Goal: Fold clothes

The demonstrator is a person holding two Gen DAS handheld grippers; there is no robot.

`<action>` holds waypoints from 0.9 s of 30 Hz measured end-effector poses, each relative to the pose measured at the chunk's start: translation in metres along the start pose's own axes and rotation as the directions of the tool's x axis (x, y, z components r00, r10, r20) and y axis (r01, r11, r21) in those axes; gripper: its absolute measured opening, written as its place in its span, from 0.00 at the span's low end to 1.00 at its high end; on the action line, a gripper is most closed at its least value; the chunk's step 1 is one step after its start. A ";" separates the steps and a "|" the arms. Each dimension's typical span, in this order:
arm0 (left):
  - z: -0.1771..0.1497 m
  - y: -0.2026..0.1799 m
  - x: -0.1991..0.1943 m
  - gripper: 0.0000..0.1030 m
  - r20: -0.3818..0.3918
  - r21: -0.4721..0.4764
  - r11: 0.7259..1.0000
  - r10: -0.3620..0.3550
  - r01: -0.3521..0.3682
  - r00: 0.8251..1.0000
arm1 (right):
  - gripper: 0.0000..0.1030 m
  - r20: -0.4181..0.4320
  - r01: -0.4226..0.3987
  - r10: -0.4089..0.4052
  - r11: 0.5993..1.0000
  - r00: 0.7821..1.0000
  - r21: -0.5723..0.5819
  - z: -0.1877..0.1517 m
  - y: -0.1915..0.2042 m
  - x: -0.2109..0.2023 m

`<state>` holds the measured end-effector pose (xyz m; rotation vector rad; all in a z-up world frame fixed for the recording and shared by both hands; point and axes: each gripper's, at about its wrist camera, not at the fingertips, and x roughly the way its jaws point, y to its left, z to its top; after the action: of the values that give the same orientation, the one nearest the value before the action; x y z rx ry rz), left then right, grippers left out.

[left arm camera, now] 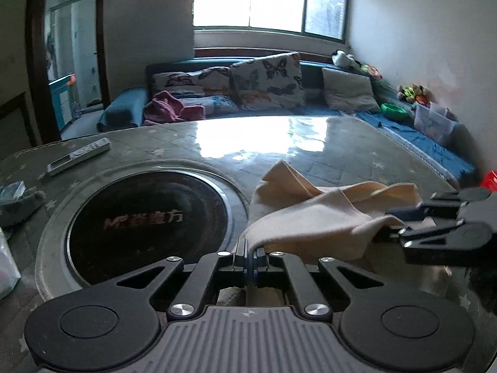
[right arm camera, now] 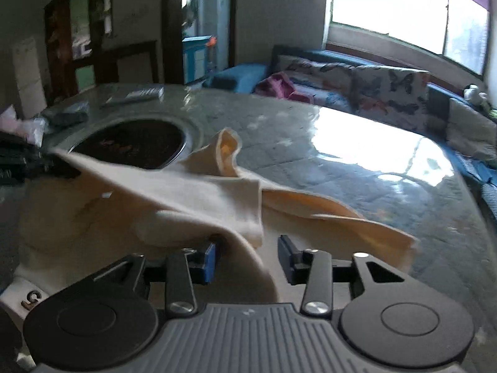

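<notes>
Pinching an edge of the cream garment (left arm camera: 313, 217), the left tongs (left arm camera: 250, 256) have their jaws pressed together on the cloth at the near side of the bench (left arm camera: 217, 152), just right of the round black hotplate (left arm camera: 149, 217) sunk into its top. The right tongs (right arm camera: 247, 256) stand with jaws apart, a hanging fold of the garment draped down between them but not clamped, as the right wrist view shows; that view is blurred, so how much cloth lies in the gap is hard to say. The garment itself is bunched and partly lifted, one corner sticking up toward the far side, the rest sagging onto the bench. This looks like the early step of taking hold and spreading the cloth, with no fold made yet. Next, the right tongs would need to shut on an edge or corner, then both draw apart to flatten the cloth. A remote control (left arm camera: 79, 155) lies far left, well apart.
</notes>
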<state>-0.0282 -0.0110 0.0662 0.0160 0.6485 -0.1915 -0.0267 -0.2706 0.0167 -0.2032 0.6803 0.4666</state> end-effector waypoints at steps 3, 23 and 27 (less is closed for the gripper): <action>-0.001 0.009 -0.007 0.03 0.008 -0.045 0.999 0.004 -0.004 1.000 | 0.07 0.036 0.004 -0.005 1.000 0.999 0.024 -0.002 0.000 -0.008; -0.062 0.067 -0.045 0.09 -0.125 -0.244 0.968 0.032 -0.062 0.992 | 0.17 0.084 0.324 -0.437 0.770 0.896 0.549 -0.128 -0.116 -0.180; -0.054 0.059 -0.050 0.17 -0.110 -0.191 0.980 0.033 -0.054 0.993 | 0.25 0.088 0.313 -0.415 0.792 0.905 0.524 -0.127 -0.117 -0.185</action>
<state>-0.0890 0.0595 0.0509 -0.1474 0.7707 -0.0849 -0.1673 -0.4796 0.0428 0.2042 0.5257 -0.0777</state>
